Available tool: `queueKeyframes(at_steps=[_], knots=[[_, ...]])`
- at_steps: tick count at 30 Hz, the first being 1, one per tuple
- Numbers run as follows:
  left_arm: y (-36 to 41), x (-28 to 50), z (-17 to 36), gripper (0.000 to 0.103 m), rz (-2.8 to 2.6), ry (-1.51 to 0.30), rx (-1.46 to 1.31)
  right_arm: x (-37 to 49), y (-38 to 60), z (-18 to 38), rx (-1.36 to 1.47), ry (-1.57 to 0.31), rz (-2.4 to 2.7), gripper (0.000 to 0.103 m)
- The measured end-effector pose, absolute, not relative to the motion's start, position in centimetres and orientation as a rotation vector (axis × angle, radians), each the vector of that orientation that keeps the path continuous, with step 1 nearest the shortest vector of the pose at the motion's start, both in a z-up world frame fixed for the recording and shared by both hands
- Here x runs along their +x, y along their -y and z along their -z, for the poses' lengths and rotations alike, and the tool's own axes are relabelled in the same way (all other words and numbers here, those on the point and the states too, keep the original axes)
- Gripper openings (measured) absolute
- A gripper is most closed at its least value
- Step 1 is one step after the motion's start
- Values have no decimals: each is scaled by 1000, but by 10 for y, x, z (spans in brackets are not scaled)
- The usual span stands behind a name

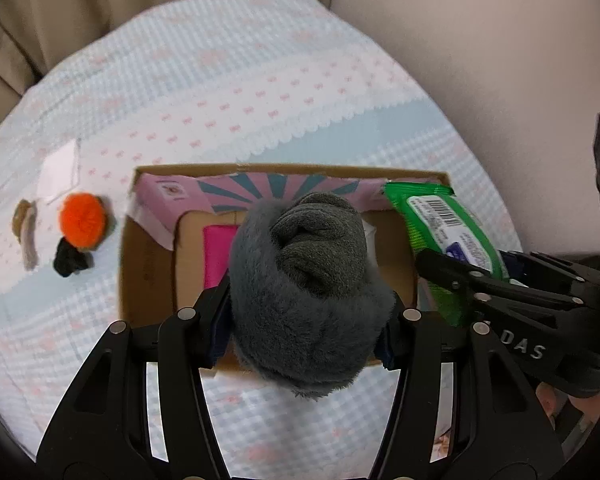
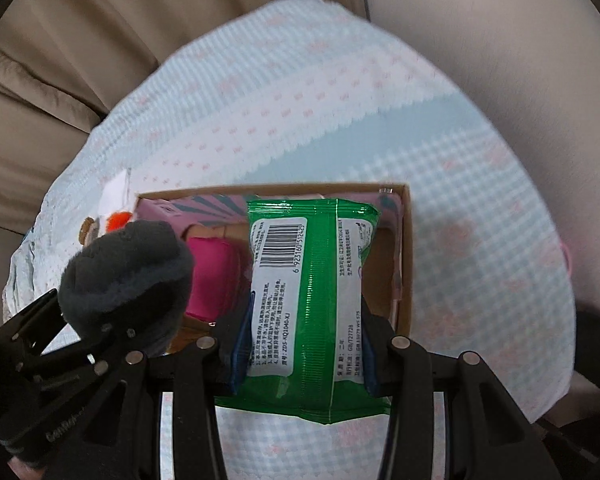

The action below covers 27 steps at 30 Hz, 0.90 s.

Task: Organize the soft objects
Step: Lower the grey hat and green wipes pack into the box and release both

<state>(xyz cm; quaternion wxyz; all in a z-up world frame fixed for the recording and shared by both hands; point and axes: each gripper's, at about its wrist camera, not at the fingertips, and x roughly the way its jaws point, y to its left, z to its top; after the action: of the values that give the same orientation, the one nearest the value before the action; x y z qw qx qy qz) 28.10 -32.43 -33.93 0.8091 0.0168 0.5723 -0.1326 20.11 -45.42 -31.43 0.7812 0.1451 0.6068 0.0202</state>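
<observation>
Left gripper (image 1: 306, 320) clamped on a rolled grey fleece bundle (image 1: 304, 280), fingers pinching its sides, roll's long axis running forward along the fingers; bundle hangs directly above the open brown cardboard box (image 1: 148, 264), over its left-middle part. Right gripper (image 2: 306, 344) clamped on a flat green plastic wet-wipes pack (image 2: 312, 296), barcode side up, long axis also forward, hovering over the box's right half. Both loads are side by side, left one left of right one, close but whether touching cannot tell. Box floor below shows a pink soft item (image 1: 218, 256) between them. Likely next: lower each straight down; box is under both. On the checked blue-white cloth (image 1: 260, 92), left of box, an orange pompom (image 1: 82, 220) and black scrap (image 1: 70, 262) lie nearer the left gripper.
</observation>
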Motion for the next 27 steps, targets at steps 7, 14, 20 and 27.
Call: queueKeyframes(at_steps=[7,14,20,27], knots=[[331,302,374,52,284,-1345,79,226,463,353,371,-1438,-58,41],[337,299,387,101,283,-1394,144,237,470,365,441,-1435,-60,94],[329,288,388,102,265,-1414,132,234,468,364,429,-1427,-83,103],[324,285,376,102,253,-1390,145,227,465,358,413,-1398,-86,103]])
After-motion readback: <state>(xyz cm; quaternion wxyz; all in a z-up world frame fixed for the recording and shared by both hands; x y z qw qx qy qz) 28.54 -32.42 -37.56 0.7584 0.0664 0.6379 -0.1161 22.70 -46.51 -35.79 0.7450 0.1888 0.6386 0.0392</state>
